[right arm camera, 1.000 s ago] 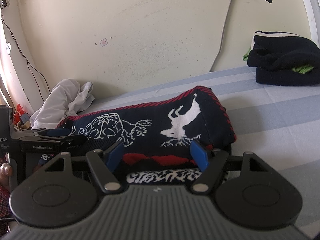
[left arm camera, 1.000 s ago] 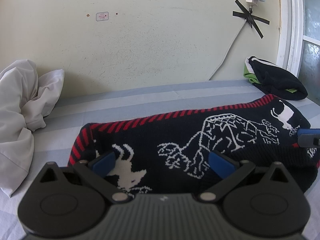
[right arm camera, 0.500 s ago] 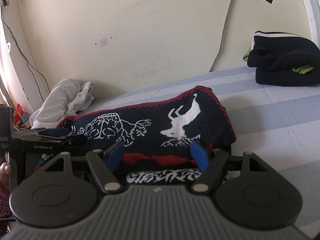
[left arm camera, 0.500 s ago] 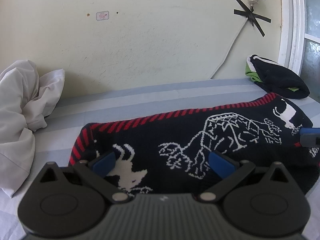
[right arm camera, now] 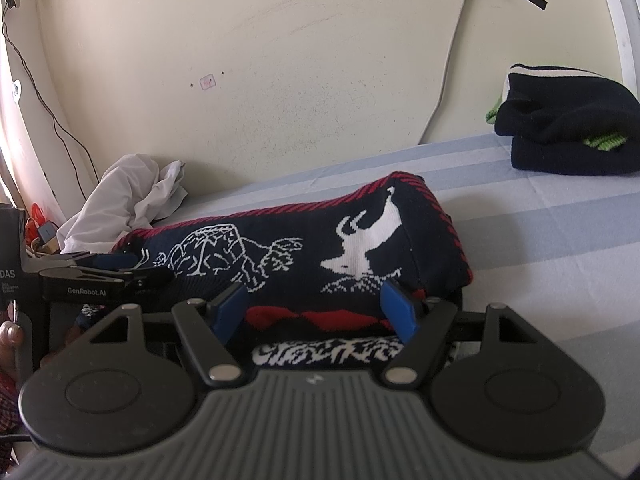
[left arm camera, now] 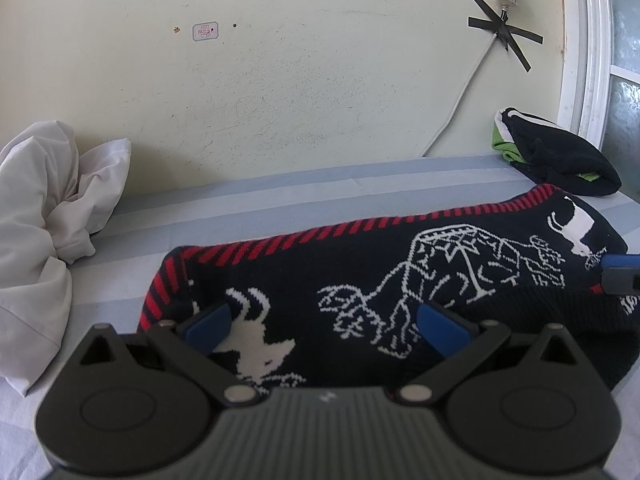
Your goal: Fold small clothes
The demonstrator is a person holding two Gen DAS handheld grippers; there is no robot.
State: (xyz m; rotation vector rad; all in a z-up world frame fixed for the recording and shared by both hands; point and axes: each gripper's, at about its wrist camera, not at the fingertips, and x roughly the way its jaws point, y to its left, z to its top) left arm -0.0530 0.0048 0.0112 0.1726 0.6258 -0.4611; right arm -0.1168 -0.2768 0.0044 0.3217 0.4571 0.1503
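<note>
The left gripper [left arm camera: 324,326] stands with its blue-padded jaws spread wide over the near edge of the folded navy knitted sweater with white animal figures and red-striped trim [left arm camera: 400,264], gripping nothing; the pads sit low against the knit, but whether they actually touch it cannot be told. The right gripper [right arm camera: 316,306] is likewise wide open, its blue pads apart at either side of the sweater's [right arm camera: 320,240] near edge, above a red zigzag band and a white patterned strip, with no fabric pinched between them.

The sweater lies folded into a long bundle across the bed with the pale blue and grey striped sheet [left arm camera: 280,196], its red-striped hem running along the far side. In the right wrist view the left gripper [right arm camera: 128,266] shows from the side at the sweater's left end, with part of the person's hand [right arm camera: 8,336] at the frame edge behind it.

A crumpled white cloth [left arm camera: 44,216] is heaped on the bed against the cream wall, to the left of the sweater and apart from it. A folded dark navy garment with white and green edging [right arm camera: 568,128] rests on the sheet near the window frame, well apart from the sweater. A white cable [left arm camera: 460,104] runs down the wall, fixed by crossed strips of black tape [left arm camera: 506,36].
</note>
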